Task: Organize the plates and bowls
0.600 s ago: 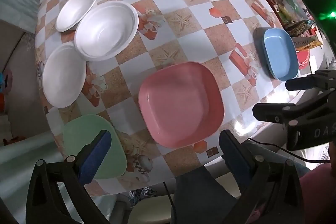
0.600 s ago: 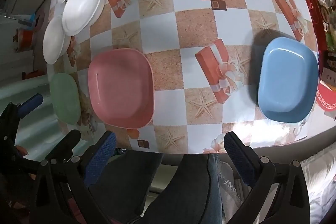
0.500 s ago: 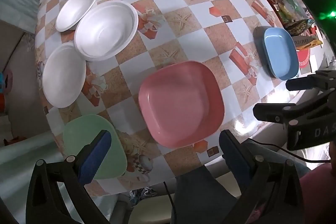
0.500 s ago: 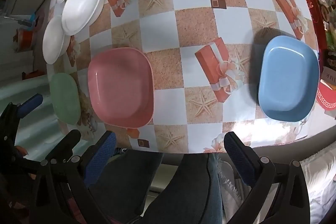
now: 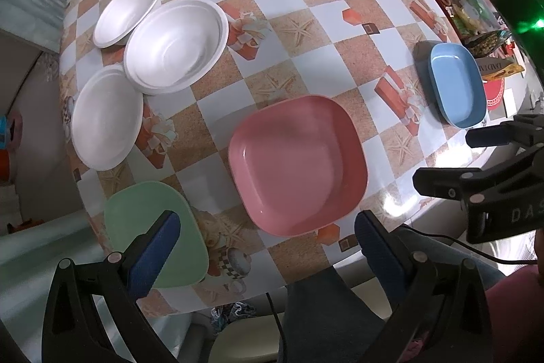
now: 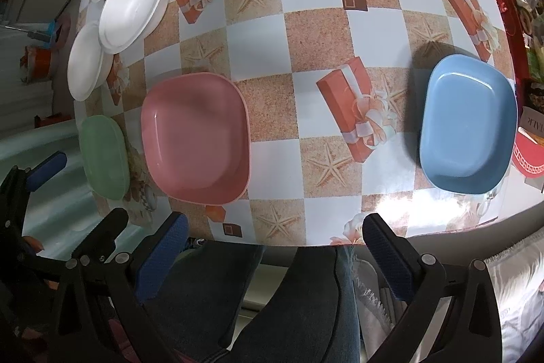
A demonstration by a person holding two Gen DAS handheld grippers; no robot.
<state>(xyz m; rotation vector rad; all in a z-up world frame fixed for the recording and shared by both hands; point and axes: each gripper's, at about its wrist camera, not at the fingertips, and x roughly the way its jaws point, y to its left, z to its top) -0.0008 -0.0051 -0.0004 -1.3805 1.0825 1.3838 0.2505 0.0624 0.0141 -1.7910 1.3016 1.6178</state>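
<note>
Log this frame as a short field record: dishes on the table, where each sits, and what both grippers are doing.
surface: table with checked cloth
pink dish: near front edge, centre, empty
green dish: front corner, left of pink
blue dish: far right, apart from the others
white dishes: three clustered at left, rims overlapping
left hand-held gripper: open, empty, above front edge
right hand-held gripper: open, empty, above front edge
contact with dishes: none
</note>
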